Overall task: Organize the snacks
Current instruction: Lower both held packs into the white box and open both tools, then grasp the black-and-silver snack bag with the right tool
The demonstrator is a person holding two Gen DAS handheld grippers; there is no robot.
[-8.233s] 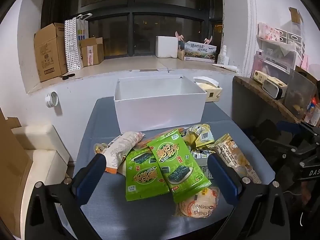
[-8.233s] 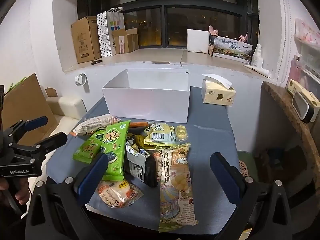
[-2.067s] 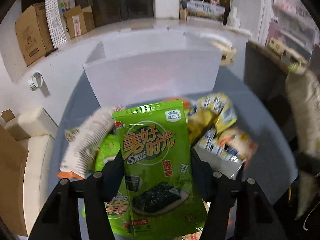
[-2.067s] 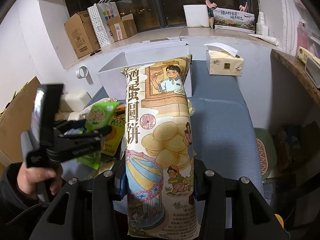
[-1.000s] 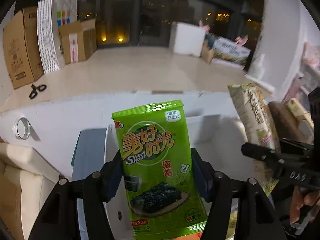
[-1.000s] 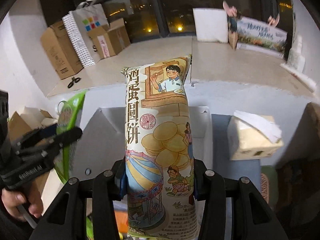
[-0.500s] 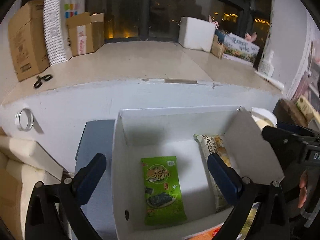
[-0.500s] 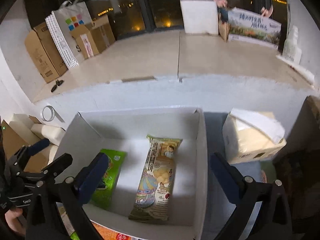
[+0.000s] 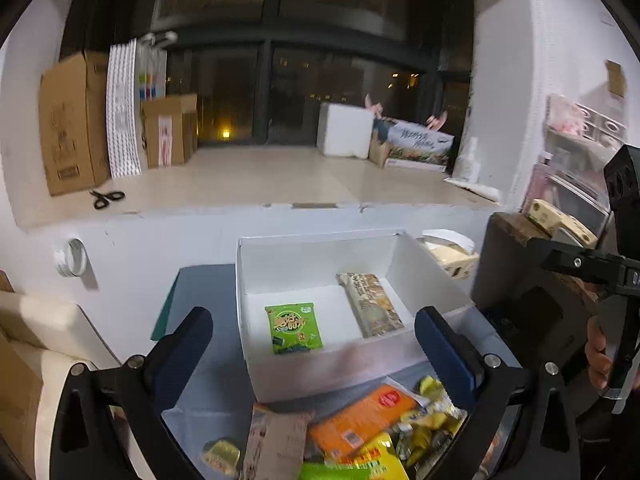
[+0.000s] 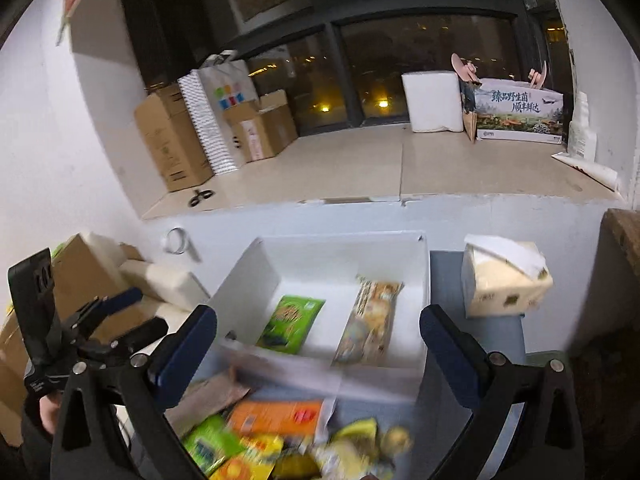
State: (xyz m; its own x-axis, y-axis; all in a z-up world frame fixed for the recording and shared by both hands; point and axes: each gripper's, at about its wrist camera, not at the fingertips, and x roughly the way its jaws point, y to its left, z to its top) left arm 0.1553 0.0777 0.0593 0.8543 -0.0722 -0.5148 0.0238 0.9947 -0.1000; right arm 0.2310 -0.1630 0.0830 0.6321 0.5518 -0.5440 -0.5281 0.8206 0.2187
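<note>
A white box [image 9: 280, 376] stands on the grey table. Inside it lie a green seaweed packet [image 9: 294, 328] and a long egg-biscuit packet [image 9: 370, 304]; both also show in the right wrist view, the green packet [image 10: 290, 318] and the biscuit packet [image 10: 370, 316]. My left gripper [image 9: 316, 354] is open and empty, above the box's near wall. My right gripper [image 10: 320, 356] is open and empty, also over the near wall. Several loose snacks lie in front of the box, among them an orange packet [image 9: 360, 416] and yellow packets [image 9: 428, 412].
A tissue box [image 10: 504, 280] stands right of the white box. A wooden shelf edge [image 9: 520, 232] is at the right. A white ledge [image 9: 260, 184] behind holds cardboard boxes [image 9: 68, 120] and scissors [image 9: 105, 198]. A beige cushion [image 9: 36, 320] sits at the left.
Both grippers let go of their packets into the box about half a second ago. Since then both have drawn back and down, so the loose snacks show at the bottom.
</note>
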